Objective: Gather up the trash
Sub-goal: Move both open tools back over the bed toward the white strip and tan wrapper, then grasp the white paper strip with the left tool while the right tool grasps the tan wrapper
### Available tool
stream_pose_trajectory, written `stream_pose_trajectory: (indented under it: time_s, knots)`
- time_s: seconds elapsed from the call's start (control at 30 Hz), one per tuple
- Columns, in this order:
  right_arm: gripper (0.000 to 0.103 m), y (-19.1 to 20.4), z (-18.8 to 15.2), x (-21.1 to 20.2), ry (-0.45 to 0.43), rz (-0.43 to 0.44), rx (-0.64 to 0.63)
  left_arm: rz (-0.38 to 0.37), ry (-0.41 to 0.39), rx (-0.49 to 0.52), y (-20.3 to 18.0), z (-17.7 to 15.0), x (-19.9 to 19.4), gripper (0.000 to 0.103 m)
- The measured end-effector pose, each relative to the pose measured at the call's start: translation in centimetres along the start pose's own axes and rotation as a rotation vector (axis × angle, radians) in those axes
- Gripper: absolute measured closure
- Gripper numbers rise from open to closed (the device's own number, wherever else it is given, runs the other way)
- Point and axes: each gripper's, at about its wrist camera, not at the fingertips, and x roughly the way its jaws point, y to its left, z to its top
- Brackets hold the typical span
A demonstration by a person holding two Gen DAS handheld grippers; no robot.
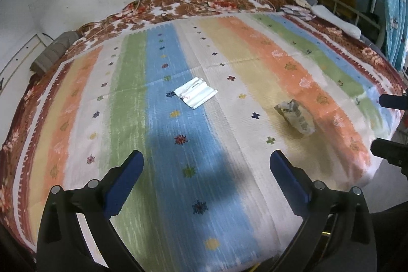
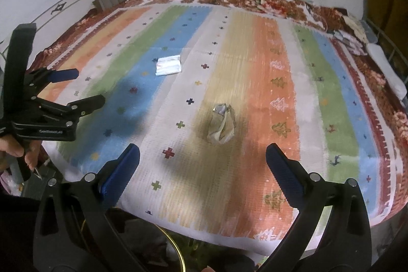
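Blue-padded fingers of the left gripper (image 1: 206, 165) fill the bottom of its own view, spread as wide as they go with nothing between them. Same deal with the right gripper (image 2: 202, 158), wide apart and empty over the near edge of the striped bedspread (image 2: 257, 83).

Two bits of trash on the bed. From the right wrist camera, a crumpled paper wad (image 2: 221, 125) sits dead ahead at 12 o'clock, just beyond the fingertips, on the yellowish stripe. The flat white wrapper (image 2: 168, 65) lies farther back around 11 o'clock, where the blue stripe meets the white. In the left view that wrapper is at 12 o'clock and the wad off around 2.

My guess on handling: both weigh next to nothing. The wad looks soft and squishy, so pinching across its middle should work fine. The wrapper is thin and lies flat on soft cloth, probably trickier, so I'd go for the raised, wavy edge and expect the bedspread to bunch up.
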Motion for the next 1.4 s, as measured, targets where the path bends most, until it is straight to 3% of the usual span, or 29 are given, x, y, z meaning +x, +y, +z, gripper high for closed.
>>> stream_pose_trajectory:
  time_s: [0.57, 0.7, 1.07, 1.4]
  knots:
    - [0.010, -2.6, 1.1, 6.9, 0.105, 0.029, 0.118, -0.029, 0.061, 0.083, 1.1, 3.2, 7.6, 0.006]
    - [0.010, -3.1, 1.3, 8.8, 0.137, 0.044, 0.148, -0.050, 0.056, 0.035, 2.0, 3.4, 9.4, 0.006]
    - [0.024, -4.2, 1.5, 12.7, 0.211, 0.015, 0.176, -0.082, 0.060, 0.073, 2.8, 4.5, 13.1, 0.006]
    - [0.039, -4.6, 1.6, 15.0, 0.251, 0.031, 0.205, -0.067, 0.100, 0.246, 1.7, 7.0, 16.5, 0.007]
